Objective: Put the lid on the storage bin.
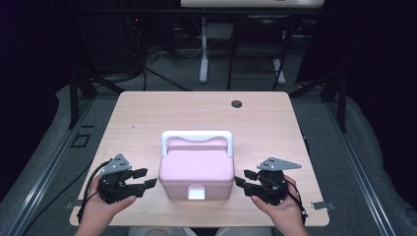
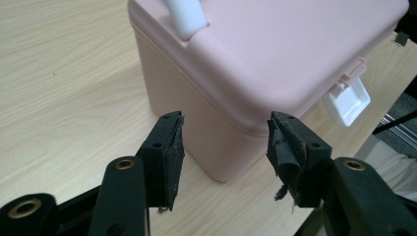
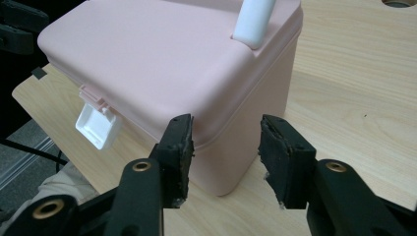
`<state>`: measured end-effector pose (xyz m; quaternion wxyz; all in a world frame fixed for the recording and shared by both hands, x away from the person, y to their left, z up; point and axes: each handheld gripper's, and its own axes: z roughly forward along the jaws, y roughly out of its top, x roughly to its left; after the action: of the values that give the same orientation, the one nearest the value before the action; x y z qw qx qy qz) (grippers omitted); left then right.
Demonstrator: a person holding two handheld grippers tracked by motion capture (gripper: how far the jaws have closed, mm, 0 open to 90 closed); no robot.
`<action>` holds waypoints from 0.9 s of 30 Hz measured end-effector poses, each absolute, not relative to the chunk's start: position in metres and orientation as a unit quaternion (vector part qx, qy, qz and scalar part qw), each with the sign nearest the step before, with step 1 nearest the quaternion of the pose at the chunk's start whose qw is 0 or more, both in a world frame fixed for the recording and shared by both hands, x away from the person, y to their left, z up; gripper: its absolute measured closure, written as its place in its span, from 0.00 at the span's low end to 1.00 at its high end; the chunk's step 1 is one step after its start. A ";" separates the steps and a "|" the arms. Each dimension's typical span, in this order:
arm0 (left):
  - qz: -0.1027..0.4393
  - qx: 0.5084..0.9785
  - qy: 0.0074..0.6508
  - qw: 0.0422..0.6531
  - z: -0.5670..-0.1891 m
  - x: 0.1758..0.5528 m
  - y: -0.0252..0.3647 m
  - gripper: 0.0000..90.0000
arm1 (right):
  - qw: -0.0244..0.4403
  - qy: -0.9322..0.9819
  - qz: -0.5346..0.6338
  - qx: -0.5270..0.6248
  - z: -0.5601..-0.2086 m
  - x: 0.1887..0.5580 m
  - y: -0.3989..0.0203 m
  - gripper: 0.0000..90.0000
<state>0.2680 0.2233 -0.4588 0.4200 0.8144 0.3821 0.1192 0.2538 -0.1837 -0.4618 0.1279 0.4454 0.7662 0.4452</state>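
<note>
Nearest the high camera, at the bottom edge, the person's two hands come in over the near rim of the wooden table [image 1: 147,113], the left hand [image 1: 101,209] gripping the left gripper [image 1: 145,179] and the right hand [image 1: 280,211] gripping the right gripper [image 1: 242,179]. Between them, on the table's near half, stands a pink box [image 1: 196,169] with a white handle [image 1: 196,136] arched over its far side and a white latch [image 1: 196,192] on its near face. Each gripper points inward at one side of the box, tips just beside it, jaws parted. In the left gripper view, the left gripper [image 2: 225,142] has its two black jaws standing well apart, with nothing between the worn pads; the near corner of the pink box [image 2: 265,64] rises just beyond them, not touched, its white latch [image 2: 347,101] hanging open near the table edge. In the right gripper view, the right gripper [image 3: 225,142] likewise holds its jaws apart and empty, the box [image 3: 162,64] corner close beyond the tips, the latch [image 3: 98,125] at the left and the handle [image 3: 253,19] foot at the lid's far edge.
</note>
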 end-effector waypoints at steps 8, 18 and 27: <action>0.124 0.807 0.394 0.421 -0.456 0.277 0.231 0.49 | 0.128 0.761 0.448 0.452 -0.462 0.261 -0.190 0.54; 0.133 0.798 0.414 0.418 -0.462 0.294 0.244 0.45 | 0.132 0.757 0.444 0.462 -0.464 0.273 -0.198 0.48; 0.138 0.787 0.434 0.416 -0.474 0.309 0.253 0.44 | 0.150 0.749 0.436 0.476 -0.472 0.288 -0.205 0.47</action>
<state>0.3093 0.2526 -0.4741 0.4161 0.7869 0.4342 0.1383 0.2877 -0.2050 -0.4724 0.1504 0.4765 0.7486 0.4359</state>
